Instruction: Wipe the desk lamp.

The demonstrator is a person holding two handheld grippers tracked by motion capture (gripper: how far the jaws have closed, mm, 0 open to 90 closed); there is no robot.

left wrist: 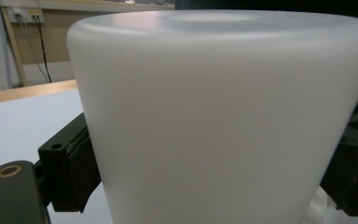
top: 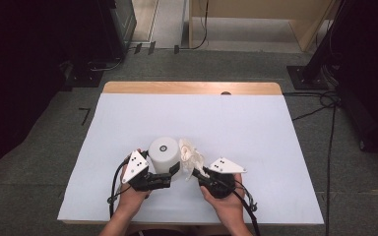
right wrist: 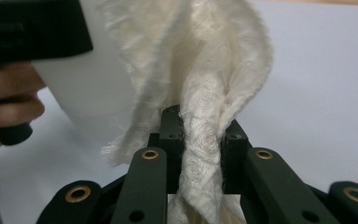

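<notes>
A white frosted plastic cup (top: 164,153) stands upside down on the table, near the front edge. My left gripper (top: 173,170) is shut on the cup (left wrist: 214,121), one black jaw on each side of its wall. A cream woven cloth (top: 192,158) hangs bunched just right of the cup, against its side. My right gripper (top: 200,172) is shut on the cloth (right wrist: 200,93), with a fold pinched between its pads (right wrist: 171,135).
The white table top (top: 236,123) has a wooden strip (top: 192,88) along its far edge. Beyond it lie grey floor, cables (top: 325,103) at the right and dark stands at both sides. A hand (right wrist: 4,107) holds the left gripper beside the cup.
</notes>
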